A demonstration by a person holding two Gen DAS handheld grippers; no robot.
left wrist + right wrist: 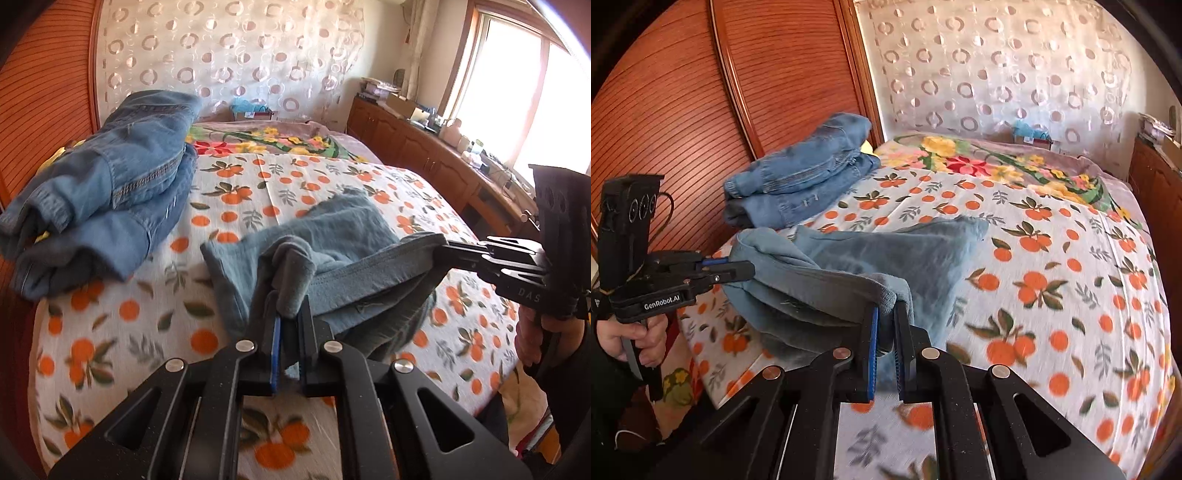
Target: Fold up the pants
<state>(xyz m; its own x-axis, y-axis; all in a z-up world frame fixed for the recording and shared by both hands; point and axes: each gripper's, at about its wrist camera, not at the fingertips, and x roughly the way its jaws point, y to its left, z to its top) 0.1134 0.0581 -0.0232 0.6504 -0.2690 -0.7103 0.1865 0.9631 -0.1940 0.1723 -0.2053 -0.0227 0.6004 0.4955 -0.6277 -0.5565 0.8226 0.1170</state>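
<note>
I hold the blue-grey pants [332,240] by their waistband, lifted above the bed [332,177]: left gripper [290,314] and right gripper [886,310] fingers each pinch a corner. Folding looks underway, unfinished. Beyond the fingers, folded jeans [110,192] lie stacked.

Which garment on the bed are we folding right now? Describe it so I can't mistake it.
On the orange-print bedspread, near its front edge, lie the grey-blue pants. The left gripper and right gripper each pinch its hem. Unlike the stitched denim pile by the wooden headboard, it is soft, plain and unfolded.
</note>
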